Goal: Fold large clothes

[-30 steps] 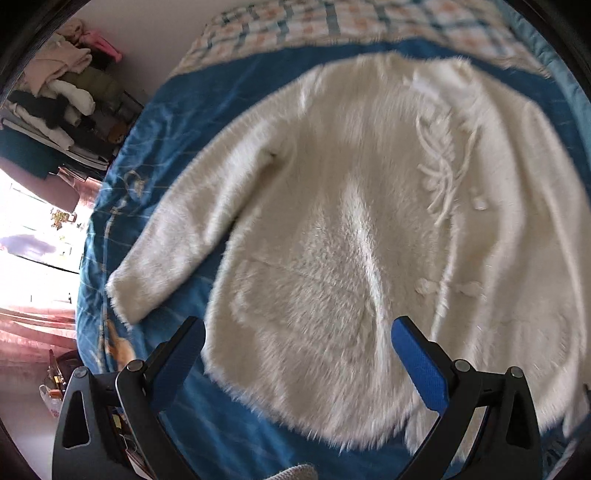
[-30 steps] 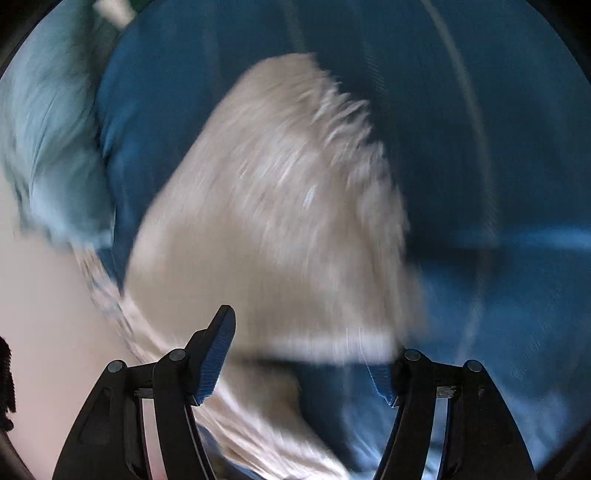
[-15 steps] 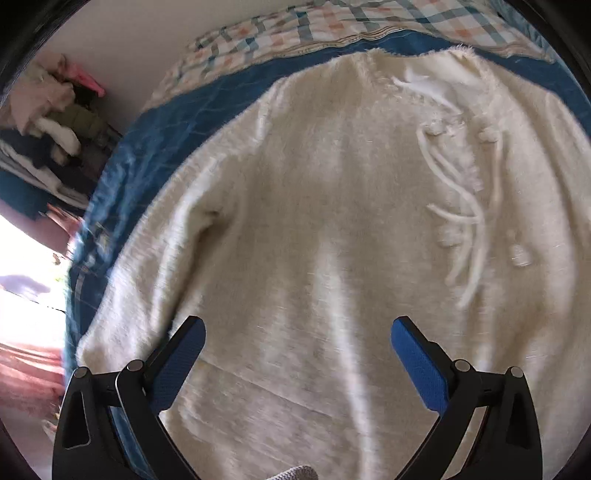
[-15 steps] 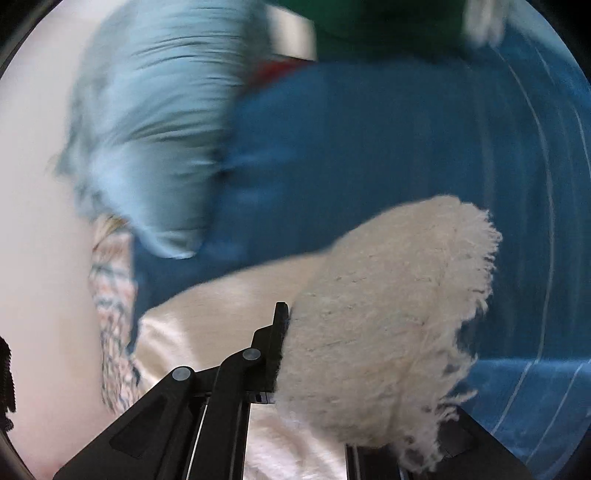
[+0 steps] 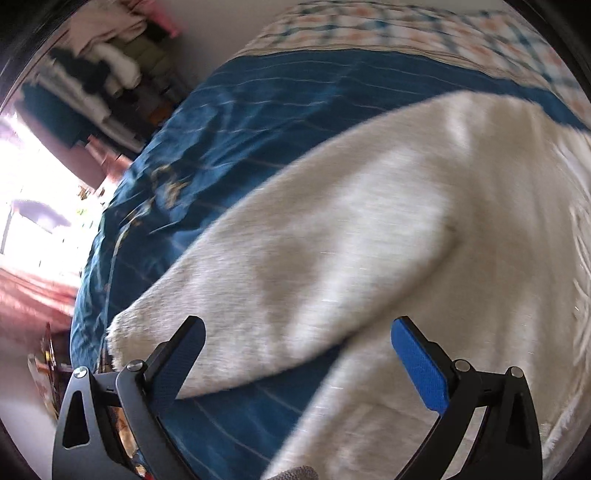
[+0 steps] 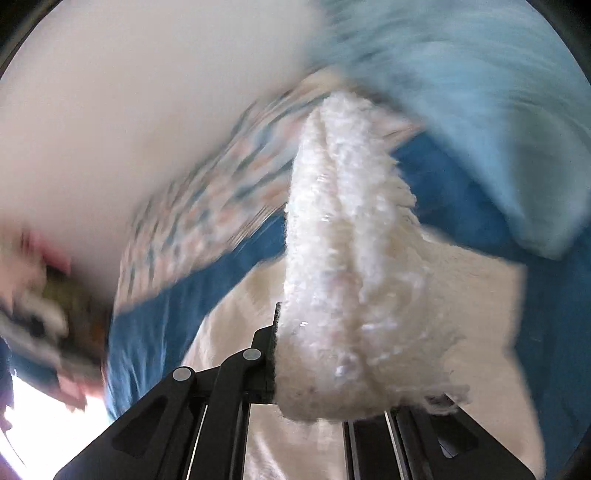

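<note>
A fluffy cream sweater [image 5: 424, 236] lies spread on a blue bedspread [image 5: 236, 122]. Its left sleeve [image 5: 280, 280] runs down-left to a cuff near my left gripper [image 5: 299, 350], which is open and empty, its jaws straddling the sleeve just above it. In the right wrist view my right gripper [image 6: 332, 365] is shut on the cuff of the other sleeve [image 6: 340, 258], holding it lifted above the sweater's body [image 6: 472, 295]. The fabric hides the right fingertips.
A checked sheet [image 5: 406, 29] covers the far end of the bed. A light blue pillow [image 6: 480, 92] lies at the bed's head. Piled clothes on shelves [image 5: 99, 74] stand beyond the bed's left edge, by a bright window [image 5: 26, 192].
My left gripper has swung left from over the sweater's body to over the left sleeve. My right gripper closed on the other sleeve's cuff and lifted it, turning toward the sweater.
</note>
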{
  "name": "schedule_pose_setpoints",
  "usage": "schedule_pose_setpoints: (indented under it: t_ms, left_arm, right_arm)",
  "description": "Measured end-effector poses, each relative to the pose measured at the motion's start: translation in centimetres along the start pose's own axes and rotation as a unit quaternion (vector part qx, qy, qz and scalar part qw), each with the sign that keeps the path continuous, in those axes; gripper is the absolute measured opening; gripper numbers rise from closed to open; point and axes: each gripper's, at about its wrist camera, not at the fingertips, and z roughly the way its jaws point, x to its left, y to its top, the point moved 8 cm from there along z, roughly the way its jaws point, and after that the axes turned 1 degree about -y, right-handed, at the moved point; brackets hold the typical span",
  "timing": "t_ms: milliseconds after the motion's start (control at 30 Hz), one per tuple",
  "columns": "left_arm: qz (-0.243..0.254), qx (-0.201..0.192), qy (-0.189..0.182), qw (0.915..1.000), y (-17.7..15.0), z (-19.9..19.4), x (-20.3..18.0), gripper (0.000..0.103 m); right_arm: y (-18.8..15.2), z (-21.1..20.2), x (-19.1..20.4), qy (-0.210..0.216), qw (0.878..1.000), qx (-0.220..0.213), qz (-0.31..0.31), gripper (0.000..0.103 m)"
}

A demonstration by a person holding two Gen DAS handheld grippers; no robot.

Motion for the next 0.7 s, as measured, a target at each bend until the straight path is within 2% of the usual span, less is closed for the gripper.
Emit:
schedule_pose_setpoints:
  t_ms: [67, 133, 200, 233, 267, 300, 367, 400, 467, 533, 600, 667, 700]
  left_arm:
    - [-0.017, 0.005, 0.006, 0.9998, -0.2, 0.6, 2.6, 0.103]
    - [-0.034, 0.007, 0.014, 0.9993, -0.6, 1.1, 5.2, 0.103]
    - [-0.05, 0.012, 0.025, 0.9984, -1.4, 1.3, 7.9, 0.103]
    - [-0.06, 0.021, 0.026, 0.9976, -2.0, 1.5, 9.2, 0.103]
    - [-0.075, 0.032, 0.024, 0.9964, -2.6, 1.6, 10.6, 0.103]
    - [-0.087, 0.04, 0.022, 0.9952, -3.2, 1.7, 11.9, 0.103]
    - [-0.114, 0.054, 0.011, 0.992, -4.6, 1.6, 14.2, 0.103]
    - [-0.127, 0.06, 0.004, 0.9901, -5.3, 1.6, 15.2, 0.103]
    - [-0.159, 0.084, -0.026, 0.9833, -7.2, 1.9, 16.5, 0.103]
    - [-0.209, 0.115, -0.076, 0.9683, -9.0, 2.7, 17.2, 0.102]
    - [-0.251, 0.13, -0.114, 0.9523, -10.2, 3.7, 17.4, 0.102]
    - [-0.3, 0.151, -0.151, 0.9296, -11.2, 5.5, 17.1, 0.102]
    - [-0.331, 0.167, -0.165, 0.9139, -11.7, 6.6, 17.0, 0.102]
  right_arm:
    - [-3.3, 6.2, 5.2, -0.001, 0.996, 0.057, -0.067, 0.007]
    - [-8.1, 12.3, 8.6, -0.029, 0.983, 0.123, -0.133, 0.008]
    - [-12.4, 16.4, 9.5, -0.05, 0.966, 0.188, -0.172, 0.012]
    - [-13.4, 17.2, 9.5, -0.063, 0.961, 0.2, -0.18, 0.017]
    - [-13.8, 17.3, 9.7, -0.059, 0.961, 0.2, -0.181, 0.023]
    - [-14.1, 16.7, 9.8, -0.036, 0.964, 0.201, -0.171, 0.03]
    - [-13.5, 14.5, 9.9, 0.028, 0.97, 0.206, -0.124, 0.067]
    - [-13.3, 12.7, 9.4, 0.046, 0.973, 0.196, -0.11, 0.072]
    - [-12.2, 9.4, 8.2, 0.059, 0.98, 0.164, -0.093, 0.072]
    - [-11.6, 6.1, 5.8, 0.049, 0.985, 0.141, -0.08, 0.072]
    - [-11.8, 4.4, 3.0, 0.021, 0.988, 0.134, -0.069, 0.073]
    - [-11.7, 3.6, -0.3, -0.006, 0.987, 0.145, -0.067, 0.073]
    - [-12.3, 3.2, -1.6, -0.016, 0.986, 0.153, -0.064, 0.073]
